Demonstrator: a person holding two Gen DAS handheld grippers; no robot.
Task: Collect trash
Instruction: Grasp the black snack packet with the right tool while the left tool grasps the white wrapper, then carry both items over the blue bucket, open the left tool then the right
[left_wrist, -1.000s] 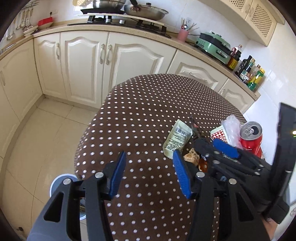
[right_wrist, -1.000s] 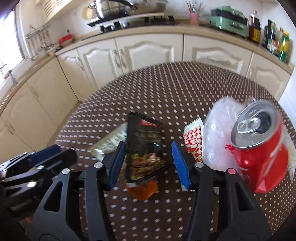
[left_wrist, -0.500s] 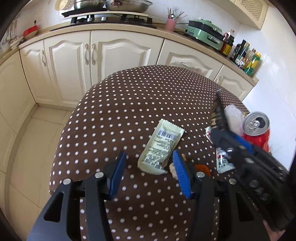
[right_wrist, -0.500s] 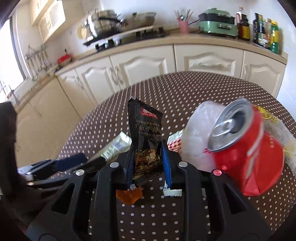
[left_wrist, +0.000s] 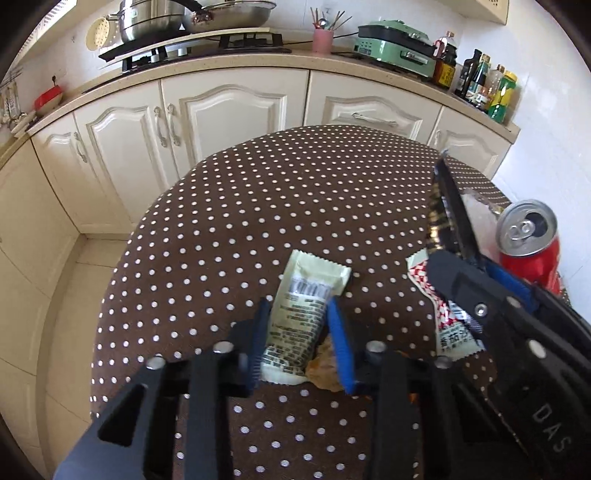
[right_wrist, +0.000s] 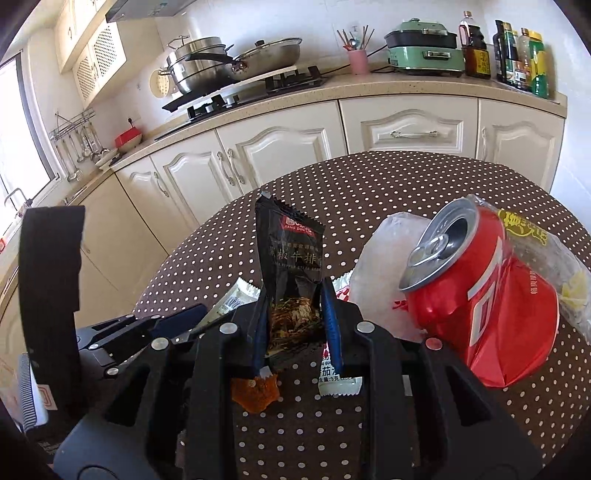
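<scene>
Squeezing in on a pale green wrapper (left_wrist: 303, 318), the left hand-held gripper (left_wrist: 300, 345) has just been closing, and its blue fingers (left_wrist: 340, 343) now press the wrapper's two long sides. The wrapper lies flat on the desk (left_wrist: 258, 206), which has a brown cloth with white dots.

To the right of it, the right hand-held gripper (right_wrist: 293, 325) is narrow too. It holds one black snack bag (right_wrist: 291, 273) standing up between its fingers, lifted off the desk.

Under that hand-held gripper lie one orange scrap (right_wrist: 255, 395) and one red-and-white sauce packet (right_wrist: 338, 380). Further right sit one clear plastic bag (right_wrist: 384, 273) and one red can (right_wrist: 480, 306), dented and tipped over, touching the plastic. One more clear bag with yellow print (right_wrist: 543, 254) is behind the can.

Ahead of both hand-held grippers the far half of the desk is bare. Its round edge drops to the floor (left_wrist: 66, 288) on the left.
</scene>
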